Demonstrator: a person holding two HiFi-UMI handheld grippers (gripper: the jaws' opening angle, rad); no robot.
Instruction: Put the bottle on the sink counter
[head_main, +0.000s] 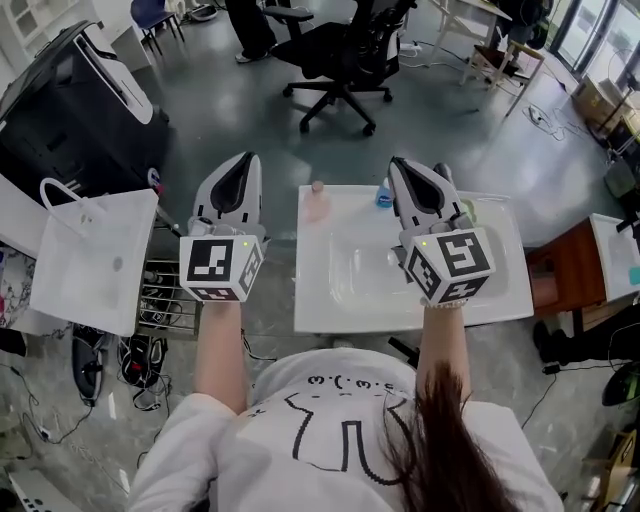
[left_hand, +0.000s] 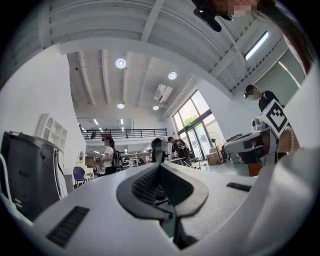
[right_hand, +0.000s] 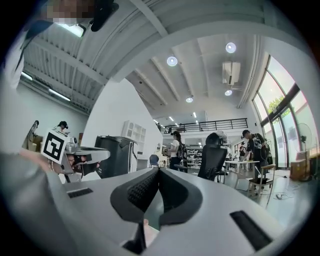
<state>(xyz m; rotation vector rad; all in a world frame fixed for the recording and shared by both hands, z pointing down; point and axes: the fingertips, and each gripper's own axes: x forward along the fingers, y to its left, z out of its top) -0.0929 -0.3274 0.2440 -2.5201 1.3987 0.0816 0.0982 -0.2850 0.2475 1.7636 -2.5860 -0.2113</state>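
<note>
Pink bottle stands at back-left of sink table, clear of both claws. R claw and L claw pinched together, empty. Looks placed; back off w/o clipping it.

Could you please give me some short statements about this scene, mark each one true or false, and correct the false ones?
1. The pink bottle stands on the sink counter. True.
2. The right gripper holds the bottle. False: its jaws are together with nothing between them, and the bottle stands alone near the counter's far edge.
3. The left gripper hangs over the basin. False: it is to the left of the counter.
4. A black office chair stands on the floor beyond the counter. True.
5. The white bag is on the person's right. False: it is on the left.
</note>
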